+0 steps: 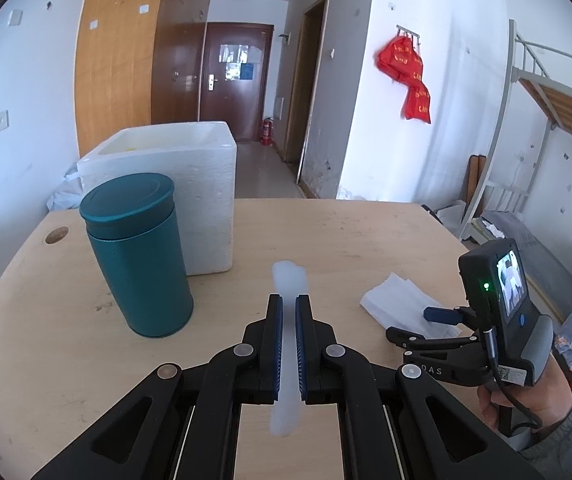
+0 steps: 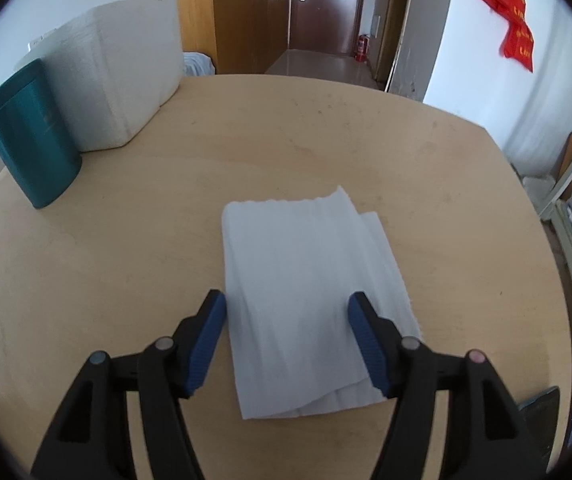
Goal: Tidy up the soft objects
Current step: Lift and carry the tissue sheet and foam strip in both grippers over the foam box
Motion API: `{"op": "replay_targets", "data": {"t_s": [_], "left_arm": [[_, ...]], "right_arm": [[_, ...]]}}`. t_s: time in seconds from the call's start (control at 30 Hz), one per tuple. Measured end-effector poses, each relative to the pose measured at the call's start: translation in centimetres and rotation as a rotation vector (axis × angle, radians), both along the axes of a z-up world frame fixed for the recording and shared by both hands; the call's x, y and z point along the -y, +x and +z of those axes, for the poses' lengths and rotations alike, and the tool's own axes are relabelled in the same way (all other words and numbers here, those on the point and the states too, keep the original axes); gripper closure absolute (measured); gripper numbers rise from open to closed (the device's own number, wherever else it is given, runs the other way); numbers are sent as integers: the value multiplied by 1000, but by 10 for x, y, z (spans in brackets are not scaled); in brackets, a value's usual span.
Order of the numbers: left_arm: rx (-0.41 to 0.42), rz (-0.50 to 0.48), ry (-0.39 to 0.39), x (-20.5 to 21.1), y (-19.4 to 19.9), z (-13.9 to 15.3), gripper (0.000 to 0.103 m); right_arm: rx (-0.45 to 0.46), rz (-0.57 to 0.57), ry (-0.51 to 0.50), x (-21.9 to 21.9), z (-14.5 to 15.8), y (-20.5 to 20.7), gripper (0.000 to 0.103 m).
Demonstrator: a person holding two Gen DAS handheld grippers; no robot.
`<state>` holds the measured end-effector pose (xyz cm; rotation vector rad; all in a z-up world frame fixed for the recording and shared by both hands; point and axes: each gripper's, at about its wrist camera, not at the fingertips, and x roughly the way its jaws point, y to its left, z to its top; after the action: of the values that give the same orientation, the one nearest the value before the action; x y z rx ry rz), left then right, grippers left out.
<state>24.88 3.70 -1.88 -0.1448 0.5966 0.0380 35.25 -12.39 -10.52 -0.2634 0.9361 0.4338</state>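
My left gripper (image 1: 289,300) is shut on a thin white foam strip (image 1: 289,280) that pokes out past the fingertips and hangs below them, above the table. A folded white tissue (image 2: 306,304) lies flat on the wooden table (image 2: 126,240); it also shows in the left wrist view (image 1: 402,304). My right gripper (image 2: 286,304) is open, its fingers either side of the tissue's near part, just above it. The right gripper also shows in the left wrist view (image 1: 418,326).
A teal lidded canister (image 1: 138,256) stands at the table's left, also in the right wrist view (image 2: 30,136). A white foam box (image 1: 174,184) stands open-topped behind it. A cable hole (image 1: 57,235) is near the table's left edge. A bunk bed stands at the right.
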Motion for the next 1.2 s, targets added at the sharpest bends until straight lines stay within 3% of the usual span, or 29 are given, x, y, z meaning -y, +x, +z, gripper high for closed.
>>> {"op": "replay_targets", "data": {"t_s": [0.07, 0.13, 0.2, 0.27, 0.7, 1.2], "left_arm": [[3, 1, -2, 0, -2, 0, 97], [4, 2, -5, -1, -3, 0, 97], [5, 4, -5, -2, -4, 1, 97], [8, 5, -8, -3, -6, 2, 97], [43, 11, -9, -6, -36, 14, 97], [109, 33, 4, -8, -108, 26, 97]], "right_arm": [[1, -6, -6, 0, 0, -1, 41], [2, -10, -5, -1, 2, -2, 55], [-1, -24, -4, 1, 4, -3, 81], [-13, -37, 16, 4, 5, -4, 92], [82, -18, 103, 1, 43, -64, 93], [163, 45, 170, -14, 73, -145, 93]]}}
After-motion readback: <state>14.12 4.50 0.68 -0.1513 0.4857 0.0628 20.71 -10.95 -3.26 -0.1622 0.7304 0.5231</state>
